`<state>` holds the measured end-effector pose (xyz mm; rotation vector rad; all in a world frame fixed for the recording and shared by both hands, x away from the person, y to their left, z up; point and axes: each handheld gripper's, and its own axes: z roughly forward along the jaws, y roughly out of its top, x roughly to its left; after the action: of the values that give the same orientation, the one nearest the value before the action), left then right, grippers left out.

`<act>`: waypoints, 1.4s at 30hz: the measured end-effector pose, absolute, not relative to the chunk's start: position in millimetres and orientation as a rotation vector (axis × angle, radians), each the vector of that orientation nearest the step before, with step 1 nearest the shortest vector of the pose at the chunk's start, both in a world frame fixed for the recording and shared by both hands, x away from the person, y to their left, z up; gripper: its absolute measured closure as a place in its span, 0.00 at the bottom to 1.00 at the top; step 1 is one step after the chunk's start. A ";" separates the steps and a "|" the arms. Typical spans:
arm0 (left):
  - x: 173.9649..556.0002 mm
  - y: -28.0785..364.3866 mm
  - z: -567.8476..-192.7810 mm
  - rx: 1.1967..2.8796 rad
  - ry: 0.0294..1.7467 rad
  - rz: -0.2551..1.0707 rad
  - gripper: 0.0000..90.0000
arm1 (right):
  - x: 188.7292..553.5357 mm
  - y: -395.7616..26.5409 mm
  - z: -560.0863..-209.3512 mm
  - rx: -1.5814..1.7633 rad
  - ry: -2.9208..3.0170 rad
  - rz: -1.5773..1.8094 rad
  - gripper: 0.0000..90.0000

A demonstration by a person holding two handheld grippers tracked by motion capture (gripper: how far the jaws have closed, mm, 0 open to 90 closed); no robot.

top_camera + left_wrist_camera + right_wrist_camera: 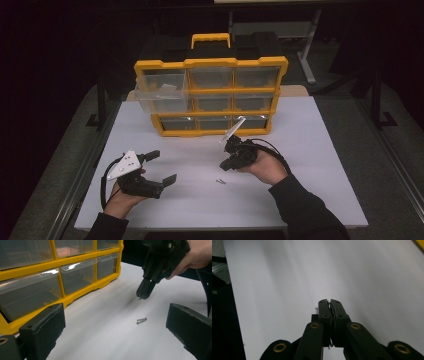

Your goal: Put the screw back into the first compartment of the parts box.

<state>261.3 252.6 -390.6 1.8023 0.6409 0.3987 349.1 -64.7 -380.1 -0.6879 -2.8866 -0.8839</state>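
Note:
Two small metal screws (220,181) (141,320) lie side by side on the white table top (200,200). Just above and behind them hangs my right gripper (225,165) (143,294) (329,302), pointing down. Its jaws are pressed together, and a thin metal screw (139,299) (316,308) pokes out at the tips. My left gripper (162,167) (116,327) rests low at the front left, open wide with nothing between its pads (42,326). It faces the screws and the right gripper.
A yellow organizer (210,62) (75,293) with clear drawers stands at the back of the table. Its top-left drawer (160,95) is pulled out. The table ends at edges on the left, right and front, with dark floor beyond.

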 end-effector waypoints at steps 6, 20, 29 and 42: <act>261.2 251.7 -390.7 1.791 0.645 0.394 0.02 | 350.8 -64.9 -367.1 -0.692 -2.877 -0.898 0.98; 260.8 250.9 -390.8 1.788 0.647 0.389 0.02 | 354.7 -68.9 -334.1 -0.673 -2.878 -0.983 0.98; 261.1 249.9 -391.5 1.787 0.640 0.385 0.02 | 358.1 -70.4 -316.3 -0.651 -2.894 -1.019 0.98; 261.4 249.7 -391.7 1.786 0.631 0.387 0.02 | 366.6 -73.6 -282.7 -0.645 -2.897 -1.082 0.98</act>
<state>261.4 249.7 -391.7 1.7856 0.6310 0.3866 366.6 -73.6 -282.7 -0.6454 -2.8970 -1.0821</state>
